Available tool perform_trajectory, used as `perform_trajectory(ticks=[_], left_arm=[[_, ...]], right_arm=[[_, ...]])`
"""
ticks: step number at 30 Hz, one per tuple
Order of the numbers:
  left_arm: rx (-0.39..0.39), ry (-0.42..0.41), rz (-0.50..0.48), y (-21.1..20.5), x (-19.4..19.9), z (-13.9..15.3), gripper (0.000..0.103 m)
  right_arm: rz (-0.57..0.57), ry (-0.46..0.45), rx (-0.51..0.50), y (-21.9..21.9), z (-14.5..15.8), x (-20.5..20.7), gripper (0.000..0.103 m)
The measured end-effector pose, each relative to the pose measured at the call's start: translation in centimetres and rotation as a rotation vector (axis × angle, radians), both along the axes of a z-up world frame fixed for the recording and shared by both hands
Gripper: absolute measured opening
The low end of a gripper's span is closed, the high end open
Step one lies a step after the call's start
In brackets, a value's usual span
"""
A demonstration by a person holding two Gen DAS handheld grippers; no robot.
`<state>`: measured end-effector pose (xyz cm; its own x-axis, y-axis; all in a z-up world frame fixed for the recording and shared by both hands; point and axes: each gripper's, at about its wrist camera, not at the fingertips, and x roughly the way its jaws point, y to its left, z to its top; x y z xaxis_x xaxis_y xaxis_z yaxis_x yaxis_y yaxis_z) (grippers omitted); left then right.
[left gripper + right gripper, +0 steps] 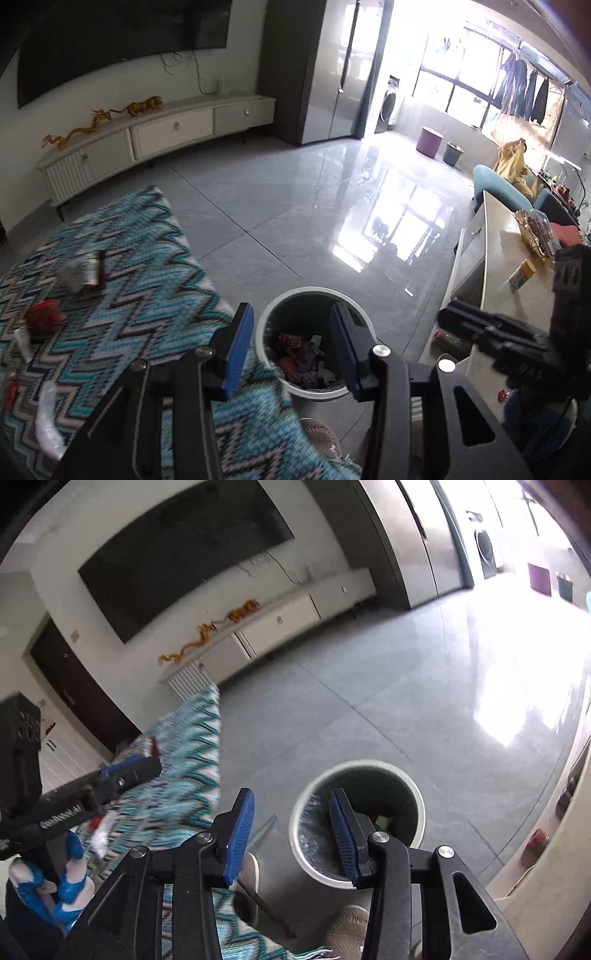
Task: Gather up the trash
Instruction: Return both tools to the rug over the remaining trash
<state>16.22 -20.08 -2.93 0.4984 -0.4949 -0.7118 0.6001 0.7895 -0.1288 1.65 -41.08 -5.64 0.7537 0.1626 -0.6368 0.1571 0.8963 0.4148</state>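
Observation:
A white-rimmed waste bin (314, 290) stands on the grey floor at the rug's edge, with crumpled wrappers (301, 356) inside. My left gripper (291, 350) hovers above it, open, with nothing between its blue pads. My right gripper (291, 830) is also open and empty, over the bin's (364, 763) near left side. Each gripper shows in the other's view: the right gripper (454, 317) and the left gripper (147, 766). On the zigzag rug (155, 280) lie a silver-brown wrapper (85, 271), a red wrapper (44, 315), a white tube (24, 343) and a clear plastic piece (48, 421).
A low pale table (495, 258) with a small bottle (521, 275) and snack packs borders the bin on the right. A white TV cabinet (166, 129) lines the far wall. A blue-and-white gloved hand (70, 878) and a shoe (351, 930) are near the bottom edge.

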Motion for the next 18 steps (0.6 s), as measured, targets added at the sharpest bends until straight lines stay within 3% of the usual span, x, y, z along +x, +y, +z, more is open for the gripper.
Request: perform_trajectory(ticks=[9, 18], left_arm=[[-0.054, -0.072, 0.161, 11.8, -2.2, 2.7, 0.042], [-0.086, -0.094, 0.384, 25.3, -1.7, 2.3, 0.042]], right_arm=[[0.066, -0.112, -0.074, 5.1, 6.5, -2.4, 0.042], [0.195, -0.186, -0.114, 11.9, 11.5, -0.2, 0.044]])
